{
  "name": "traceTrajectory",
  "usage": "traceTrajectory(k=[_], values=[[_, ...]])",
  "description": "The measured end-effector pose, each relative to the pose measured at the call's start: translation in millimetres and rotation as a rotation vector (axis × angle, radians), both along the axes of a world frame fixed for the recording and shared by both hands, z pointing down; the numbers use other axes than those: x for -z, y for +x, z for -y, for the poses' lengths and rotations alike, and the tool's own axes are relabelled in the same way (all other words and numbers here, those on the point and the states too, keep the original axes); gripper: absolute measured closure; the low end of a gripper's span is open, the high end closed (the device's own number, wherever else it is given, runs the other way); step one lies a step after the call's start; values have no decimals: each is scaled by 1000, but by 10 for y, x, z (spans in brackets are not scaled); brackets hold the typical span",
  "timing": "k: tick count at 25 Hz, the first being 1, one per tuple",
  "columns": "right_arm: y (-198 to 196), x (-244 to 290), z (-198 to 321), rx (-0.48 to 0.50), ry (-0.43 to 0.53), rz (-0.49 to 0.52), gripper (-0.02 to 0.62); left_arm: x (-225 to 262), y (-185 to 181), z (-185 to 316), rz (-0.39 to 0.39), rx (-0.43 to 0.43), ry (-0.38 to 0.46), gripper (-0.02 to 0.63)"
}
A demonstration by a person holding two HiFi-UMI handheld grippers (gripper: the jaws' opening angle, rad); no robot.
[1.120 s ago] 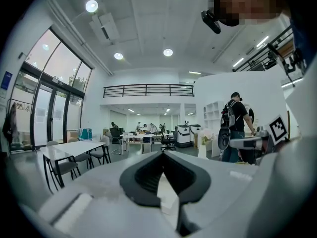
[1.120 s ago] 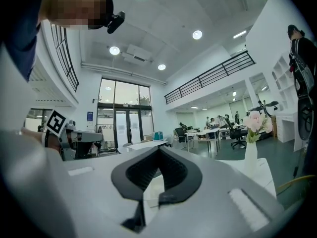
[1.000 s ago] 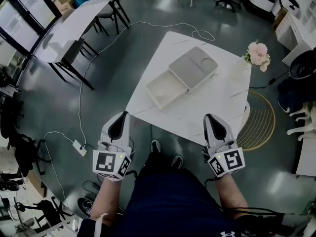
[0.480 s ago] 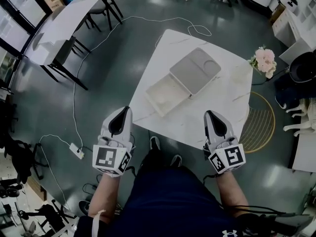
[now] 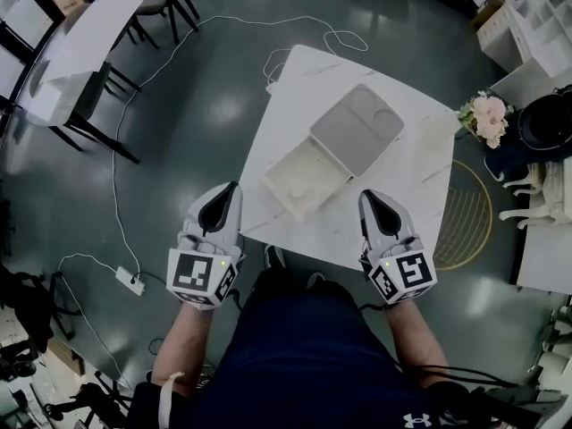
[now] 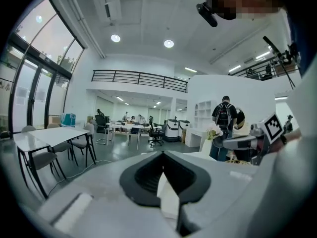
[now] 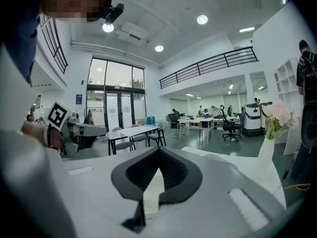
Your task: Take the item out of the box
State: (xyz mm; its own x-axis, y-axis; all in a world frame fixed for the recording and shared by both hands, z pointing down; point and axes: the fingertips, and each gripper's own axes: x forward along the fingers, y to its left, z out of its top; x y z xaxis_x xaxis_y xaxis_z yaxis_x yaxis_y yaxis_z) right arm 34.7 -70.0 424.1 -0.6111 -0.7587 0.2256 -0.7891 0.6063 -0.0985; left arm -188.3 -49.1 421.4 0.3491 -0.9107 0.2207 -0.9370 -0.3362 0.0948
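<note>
A dark, glossy floor surrounds a white, square, stone-look bench. On the bench a flat pale box lies open, its shallow cream half nearer the person and a grey half with a round recess hinged back beyond it. From the head view I cannot make out what lies inside either half. The left tool, a white two-jaw tool with black pads, hovers off the bench's near left edge. Its jaws are pressed together with nothing between them, as the left gripper view shows. The matching right tool hangs over the bench's near right edge, with its jaws likewise closed on nothing. Both tools are well apart from the box and touch nothing. A small bunch of pink flowers stands at the bench's right corner.
</note>
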Motion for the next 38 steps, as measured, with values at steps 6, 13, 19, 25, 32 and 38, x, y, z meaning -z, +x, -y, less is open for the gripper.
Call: traceTrajectory(k=[6, 13, 19, 25, 32, 38], values=[[-314, -386, 153, 16, -83, -56, 592, -311, -47, 233, -9, -58, -63, 604], [-596, -1001, 273, 116, -222, -146, 521, -685, -68, 427, 2, -54, -146, 604], [-756, -1469, 370, 197, -309, -204, 526, -1040, -99, 421, 26, -24, -210, 604], [-924, -1997, 289, 326, -431, -362, 444, -1280, -289, 293, 18, 57, -266, 604], [-1052, -2365, 159, 406, -561, -452, 357, -1360, -480, 201, -7, 140, -280, 604], [-1076, -2505, 173, 402, -619, -469, 356, -1377, -596, 78, -19, 184, -286, 604]])
